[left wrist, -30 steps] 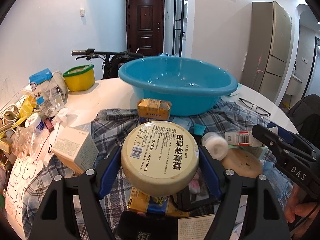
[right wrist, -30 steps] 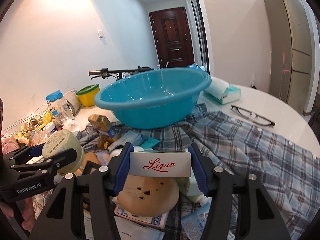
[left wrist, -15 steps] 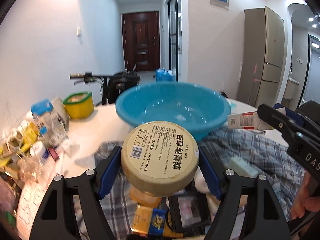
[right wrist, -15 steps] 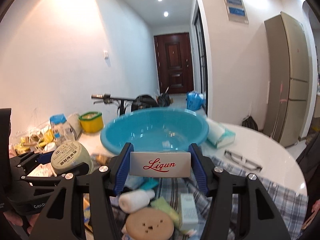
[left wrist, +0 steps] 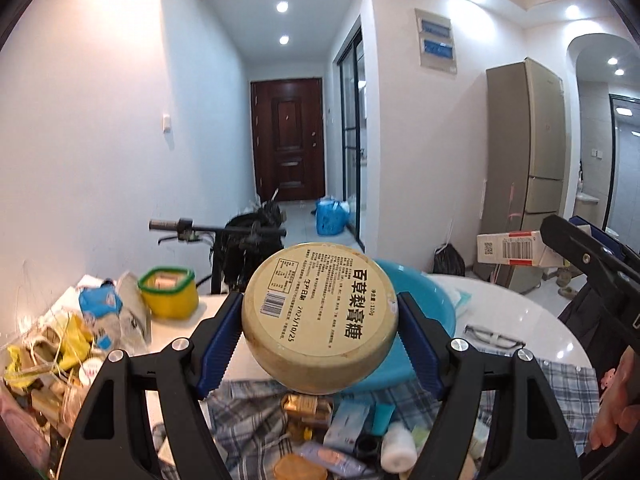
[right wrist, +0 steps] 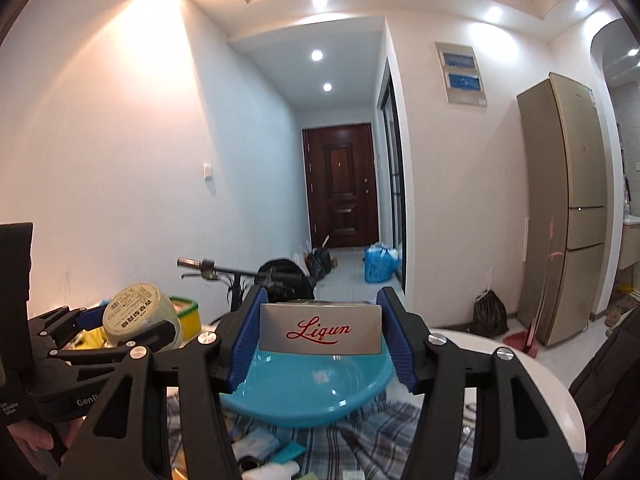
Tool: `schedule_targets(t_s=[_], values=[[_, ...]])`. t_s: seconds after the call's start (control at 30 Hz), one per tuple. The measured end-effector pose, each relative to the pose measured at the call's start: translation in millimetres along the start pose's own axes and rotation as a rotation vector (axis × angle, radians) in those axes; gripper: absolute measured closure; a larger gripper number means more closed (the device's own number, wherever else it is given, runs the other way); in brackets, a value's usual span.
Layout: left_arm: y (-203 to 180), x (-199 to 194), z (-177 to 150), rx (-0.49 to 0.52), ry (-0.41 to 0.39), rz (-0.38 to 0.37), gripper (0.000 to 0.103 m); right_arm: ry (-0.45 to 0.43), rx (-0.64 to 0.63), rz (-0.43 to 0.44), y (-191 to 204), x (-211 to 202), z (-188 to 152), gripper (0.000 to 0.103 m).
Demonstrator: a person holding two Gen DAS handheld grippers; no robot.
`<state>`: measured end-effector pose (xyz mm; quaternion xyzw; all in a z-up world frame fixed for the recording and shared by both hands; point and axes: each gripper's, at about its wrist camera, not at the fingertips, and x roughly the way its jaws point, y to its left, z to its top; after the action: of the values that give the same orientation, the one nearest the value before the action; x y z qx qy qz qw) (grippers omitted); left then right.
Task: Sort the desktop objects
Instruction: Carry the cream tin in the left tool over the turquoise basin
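Both grippers have risen off the clutter. The left gripper (left wrist: 320, 320) clamps a round tin (left wrist: 320, 316); the right gripper (right wrist: 320, 340) clamps a Ligun box (right wrist: 319, 329). The basin (right wrist: 308, 392) sits just ahead and below, likely the drop spot.

Both tools (left wrist: 320, 344) (right wrist: 320, 344) — loads aloft — higher.

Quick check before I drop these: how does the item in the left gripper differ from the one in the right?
The round tin in the left gripper is a cream-coloured cylinder with black print and a barcode on its face. The Ligun box in the right gripper is a silver rectangular box with red script. Both are clamped between blue pads, above the table's clutter, near the blue basin.
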<state>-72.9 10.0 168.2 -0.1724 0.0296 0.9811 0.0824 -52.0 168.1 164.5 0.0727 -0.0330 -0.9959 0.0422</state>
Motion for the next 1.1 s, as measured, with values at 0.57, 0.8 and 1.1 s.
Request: schedule_targets(t_s=[0.57, 0.8, 1.1], values=[[13.7, -33.7, 70.6, -0.014, -0.199, -0.009, 0.026, -0.263, 0.016, 0.005, 12.9, -7.4, 76.3, 0.047], [22.7, -15.9, 77.5, -0.043, -0.224, 0.015, 0.026, -0.261, 0.016, -0.004, 9.5, 13.5, 75.6, 0.047], [20.0, 31.3, 66.8, -0.024, -0.140, 0.010, 0.026, -0.212, 0.000, 0.007, 8.7, 29.9, 60.3, 0.047]])
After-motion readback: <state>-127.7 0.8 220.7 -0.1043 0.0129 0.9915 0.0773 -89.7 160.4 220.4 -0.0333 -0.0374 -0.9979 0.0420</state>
